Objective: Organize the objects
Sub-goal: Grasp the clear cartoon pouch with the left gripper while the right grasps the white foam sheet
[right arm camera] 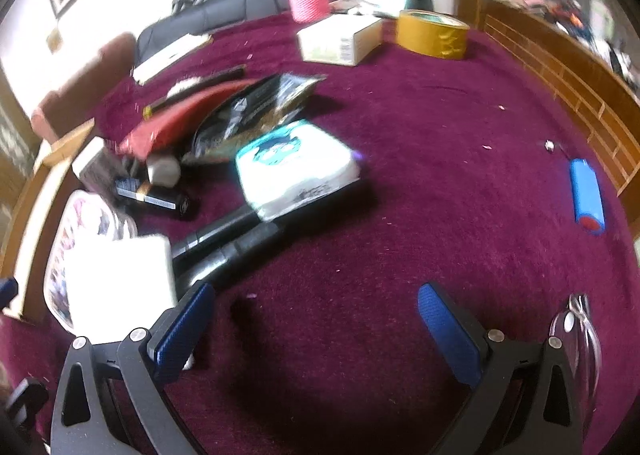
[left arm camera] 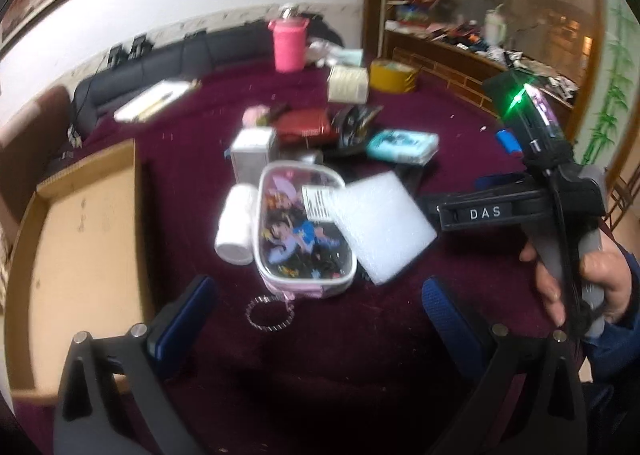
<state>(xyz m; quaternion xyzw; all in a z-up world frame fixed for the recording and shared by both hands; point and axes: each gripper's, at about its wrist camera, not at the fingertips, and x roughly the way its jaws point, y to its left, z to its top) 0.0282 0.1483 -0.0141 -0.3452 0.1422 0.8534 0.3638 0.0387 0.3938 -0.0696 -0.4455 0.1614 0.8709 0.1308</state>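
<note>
Pouch (left arm camera: pixel 306 231) w/ cartoon print lies mid-counter, just ahead of the left gripper (left arm camera: pixel 316 319), long axis running away from the camera, roughly in line w/ the fingers. Left gripper is spread wide, nothing between its blue pads (left arm camera: pixel 182 319); likely it's nearer the pouch than the right gripper (right arm camera: pixel 316 319), which also stands wide apart and empty, over bare maroon counter (right arm camera: pixel 440 175).

Going left to right in the left wrist view: cardboard box (left arm camera: pixel 84 255), open, sits at the counter's left edge, prob. the drop spot, though that's a guess. Next, white bottle (left arm camera: pixel 236 223) lies on its side, touching the pouch's left flank. Bead chain (left arm camera: pixel 269 313) hangs off the pouch's near end, between pouch and gripper. White foam pad (left arm camera: pixel 384 227) overlaps the pouch's right side and a paper tag (left arm camera: pixel 320 203) sits on top, so a grab across the width may catch the foam. Right of that, the person's hand (left arm camera: pixel 580 279) holds the right gripper's handle.

Behind: grey box (left arm camera: pixel 252 155), red packet (left arm camera: pixel 304 127), dark foil bag (left arm camera: pixel 356 123), teal tissue pack (left arm camera: pixel 402 145), pink flask (left arm camera: pixel 288 43), yellow tape roll (left arm camera: pixel 392 77). Blue tube (right arm camera: pixel 586 195) lies well apart at right. Both views are blurred.
</note>
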